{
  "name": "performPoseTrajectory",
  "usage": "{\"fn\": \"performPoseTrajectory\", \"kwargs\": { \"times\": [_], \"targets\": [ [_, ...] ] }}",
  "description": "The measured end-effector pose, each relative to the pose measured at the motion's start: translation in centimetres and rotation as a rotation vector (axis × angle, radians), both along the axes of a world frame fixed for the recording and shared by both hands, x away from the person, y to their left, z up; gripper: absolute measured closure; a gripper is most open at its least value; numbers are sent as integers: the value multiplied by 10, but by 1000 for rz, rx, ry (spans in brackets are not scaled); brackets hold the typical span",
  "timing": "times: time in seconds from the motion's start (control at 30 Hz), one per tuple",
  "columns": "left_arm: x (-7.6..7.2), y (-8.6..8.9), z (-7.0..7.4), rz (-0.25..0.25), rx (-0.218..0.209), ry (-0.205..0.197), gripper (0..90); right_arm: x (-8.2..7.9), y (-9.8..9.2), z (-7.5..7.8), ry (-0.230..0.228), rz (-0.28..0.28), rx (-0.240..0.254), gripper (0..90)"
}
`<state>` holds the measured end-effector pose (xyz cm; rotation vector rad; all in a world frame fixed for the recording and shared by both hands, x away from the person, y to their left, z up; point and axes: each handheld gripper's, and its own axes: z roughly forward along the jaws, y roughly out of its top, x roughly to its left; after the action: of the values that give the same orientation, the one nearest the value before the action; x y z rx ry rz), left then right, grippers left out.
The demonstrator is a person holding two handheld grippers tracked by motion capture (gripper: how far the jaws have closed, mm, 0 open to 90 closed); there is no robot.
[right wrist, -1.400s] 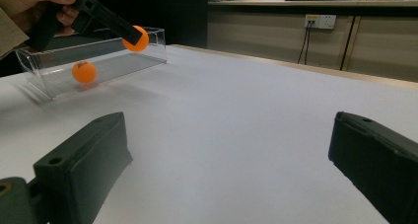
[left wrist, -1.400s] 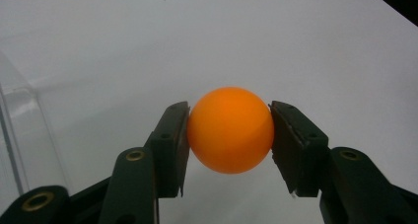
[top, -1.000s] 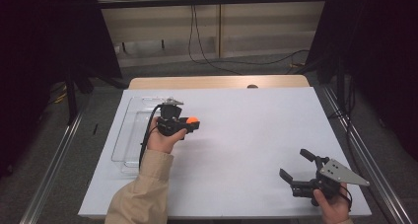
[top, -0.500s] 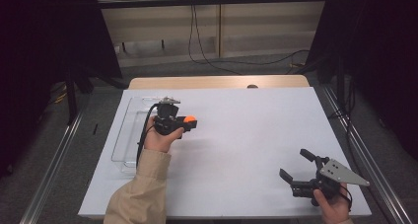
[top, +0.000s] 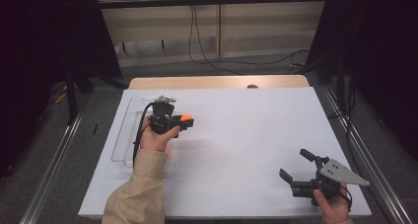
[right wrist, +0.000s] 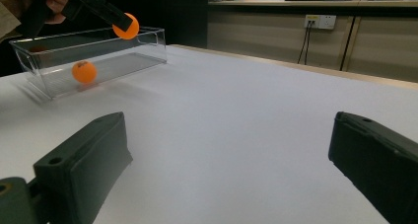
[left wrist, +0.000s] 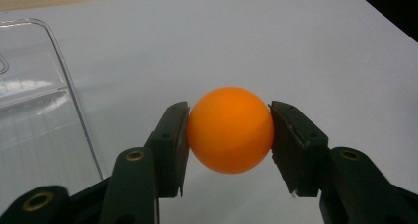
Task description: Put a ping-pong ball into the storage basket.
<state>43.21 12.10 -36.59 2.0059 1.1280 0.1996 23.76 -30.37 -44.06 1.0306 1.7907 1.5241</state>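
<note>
Plastic, smooth and matte, makes up the orange ping-pong ball (left wrist: 230, 130), a plain sphere pinched between the flat black pads of the left gripper (left wrist: 229, 135), held above the white tabletop (top: 246, 135) just beside a clear, straight-walled rectangular bin (right wrist: 148, 41). A second orange ball (right wrist: 84, 71) lies inside that bin. The right gripper (top: 298, 169) rests near the table's corner, its blocky jaws spread wide around nothing.
</note>
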Motion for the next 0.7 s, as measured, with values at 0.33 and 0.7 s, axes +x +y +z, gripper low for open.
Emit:
{"fn": "performPoseTrajectory", "kwargs": {
  "times": [0.33, 0.7],
  "targets": [
    [0, 3, 1, 9, -7, 2, 510, 0, 0, 0, 1, 1, 2, 12],
    [0, 11, 4, 27, -14, 0, 510, 0, 0, 0, 0, 0, 0, 13]
  ]
}}
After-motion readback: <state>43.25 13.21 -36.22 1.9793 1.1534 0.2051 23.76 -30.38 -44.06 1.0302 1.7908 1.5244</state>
